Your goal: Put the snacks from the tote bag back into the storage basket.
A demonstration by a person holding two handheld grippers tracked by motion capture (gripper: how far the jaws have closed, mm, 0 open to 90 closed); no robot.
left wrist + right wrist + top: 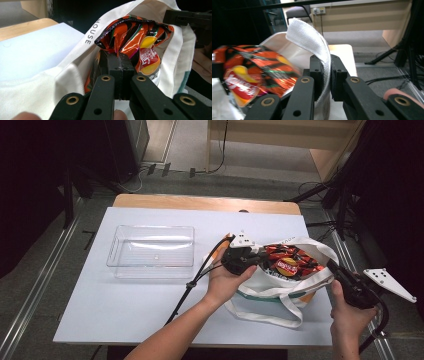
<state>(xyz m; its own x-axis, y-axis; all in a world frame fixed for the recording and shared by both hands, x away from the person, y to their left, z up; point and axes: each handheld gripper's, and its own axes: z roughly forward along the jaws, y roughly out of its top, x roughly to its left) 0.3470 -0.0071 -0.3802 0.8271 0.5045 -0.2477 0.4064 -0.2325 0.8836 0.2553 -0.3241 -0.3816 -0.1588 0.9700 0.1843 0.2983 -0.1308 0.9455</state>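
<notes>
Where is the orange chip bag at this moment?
In the high view, the chip bag sits inside the open white tote bag at the table's right side, pinched by the left gripper.
</notes>
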